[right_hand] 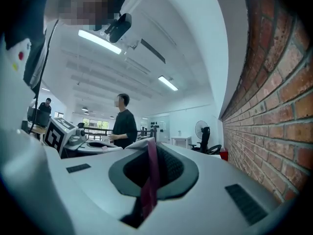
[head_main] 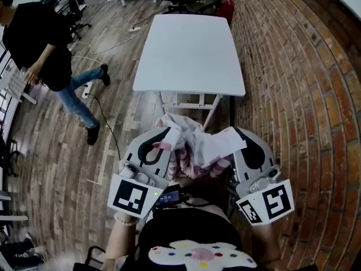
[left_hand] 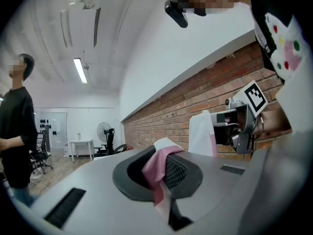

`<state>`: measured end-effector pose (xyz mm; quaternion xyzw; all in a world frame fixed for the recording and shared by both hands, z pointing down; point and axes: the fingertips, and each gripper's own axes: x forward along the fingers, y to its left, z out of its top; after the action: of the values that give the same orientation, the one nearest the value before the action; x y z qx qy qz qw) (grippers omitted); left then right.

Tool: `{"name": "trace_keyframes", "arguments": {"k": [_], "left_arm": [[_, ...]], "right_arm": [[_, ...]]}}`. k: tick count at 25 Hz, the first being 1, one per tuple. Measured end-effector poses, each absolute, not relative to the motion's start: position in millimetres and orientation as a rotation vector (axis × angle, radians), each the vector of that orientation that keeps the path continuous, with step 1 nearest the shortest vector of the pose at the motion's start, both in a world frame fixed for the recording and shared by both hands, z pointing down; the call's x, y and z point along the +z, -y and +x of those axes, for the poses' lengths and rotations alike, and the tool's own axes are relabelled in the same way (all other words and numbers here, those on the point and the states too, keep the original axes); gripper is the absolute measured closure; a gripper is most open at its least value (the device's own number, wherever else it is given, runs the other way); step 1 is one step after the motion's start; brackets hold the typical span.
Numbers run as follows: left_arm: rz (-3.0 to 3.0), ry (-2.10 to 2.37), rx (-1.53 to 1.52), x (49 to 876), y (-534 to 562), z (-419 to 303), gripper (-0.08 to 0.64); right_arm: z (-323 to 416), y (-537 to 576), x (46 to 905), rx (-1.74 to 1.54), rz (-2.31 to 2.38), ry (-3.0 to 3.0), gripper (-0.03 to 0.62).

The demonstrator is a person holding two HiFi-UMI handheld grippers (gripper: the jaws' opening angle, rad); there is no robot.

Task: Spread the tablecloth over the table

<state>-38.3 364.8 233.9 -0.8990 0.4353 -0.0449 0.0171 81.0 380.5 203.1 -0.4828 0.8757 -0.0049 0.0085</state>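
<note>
One bystander: a person [head_main: 42, 49] in a black top and blue jeans is standing on the wooden floor [head_main: 51, 162] at the far left, well apart from the table.
Floor cable: a dark cable [head_main: 107, 123] is lying on the boards between that person and the grippers.
Left gripper: the left gripper [head_main: 169, 135] is being held level in front of the camera wearer's chest. Its jaws are clenching on a pink and white fold of the cloth.
Tablecloth: the tablecloth [head_main: 194, 148] is hanging bunched in the air between the two grippers, with one gripper grasping it at each side. It is just before the near edge of the table and apart from its top.
Table: the white table [head_main: 189, 49] is standing beyond the cloth, with one long side running close to the wall.
Right gripper: the right gripper [head_main: 237, 134] is pointing level too. Its jaws are pressing together on a thin pink edge of the same cloth.
Brick wall: a red brick wall [head_main: 299, 95] is running along the right side, near the right gripper.
</note>
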Motion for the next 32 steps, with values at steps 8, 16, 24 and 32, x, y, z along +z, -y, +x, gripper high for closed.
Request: {"name": "trace_keyframes", "arguments": {"k": [8, 16, 24, 32], "left_arm": [[-2.779, -1.333, -0.125, 230.2, -330.3, -31.9, 0.545], [-2.81, -1.269, -0.123, 227.7, -254.1, -33.0, 0.545], [-2.856, -1.205, -0.105, 227.9, -174.0, -44.6, 0.545], [-2.902, -1.169, -0.105, 237.3, -117.4, -56.3, 0.545]], "right_arm": [[93.1, -350.2, 195.7, 0.014, -1.518, -2.696, 0.56], [100.0, -280.7, 196.7, 0.004, -1.619, -2.649, 0.56], [90.7, -202.6, 202.5, -0.031, -1.715, -2.63, 0.56], [76.0, -146.2, 213.5, -0.051, -1.782, -2.636, 0.56]]}}
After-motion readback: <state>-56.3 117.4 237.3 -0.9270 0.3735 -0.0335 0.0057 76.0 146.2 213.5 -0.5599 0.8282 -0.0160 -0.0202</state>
